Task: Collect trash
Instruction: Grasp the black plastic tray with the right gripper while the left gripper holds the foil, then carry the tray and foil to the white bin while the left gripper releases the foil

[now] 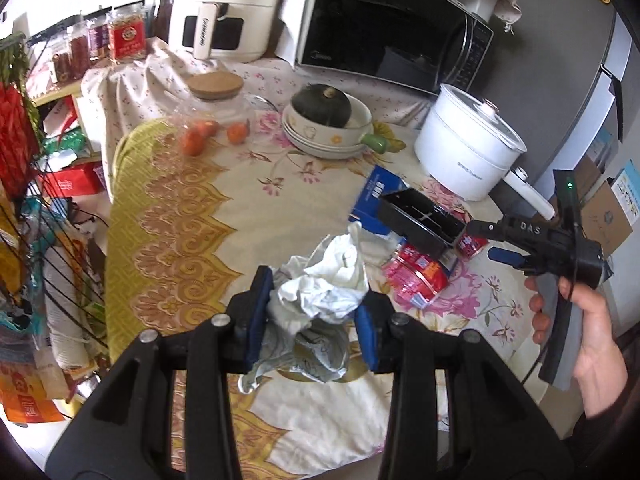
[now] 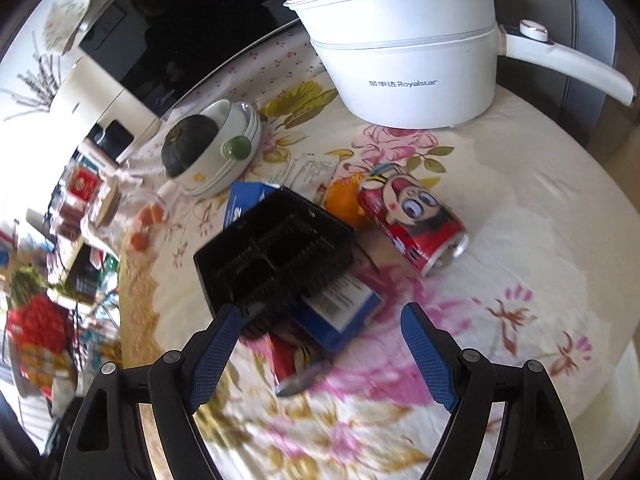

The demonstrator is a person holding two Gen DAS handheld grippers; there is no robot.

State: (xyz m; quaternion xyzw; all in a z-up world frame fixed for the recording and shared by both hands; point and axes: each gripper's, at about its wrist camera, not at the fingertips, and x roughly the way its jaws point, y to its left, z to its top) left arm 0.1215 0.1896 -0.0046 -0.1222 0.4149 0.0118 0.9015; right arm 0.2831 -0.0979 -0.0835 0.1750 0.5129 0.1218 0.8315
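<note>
Where the crumpled paper (image 1: 320, 292) sits: clamped between the pads of the left gripper (image 1: 314, 316), above the tablecloth (image 1: 192, 216).
Right gripper (image 2: 322, 344): spread wide, holding nothing.
Just beyond it: black tray (image 2: 276, 248) on a blue box (image 2: 336, 312); a red can (image 2: 416, 224) lying beside them.
Behind: white pot (image 2: 404, 64).

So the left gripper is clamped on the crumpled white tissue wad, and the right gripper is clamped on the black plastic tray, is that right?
Not quite. The left gripper does clamp the crumpled white tissue wad, but the right gripper is open: the right wrist view shows its blue fingers spread apart, gripping nothing, with the black plastic tray ahead of them.
</note>
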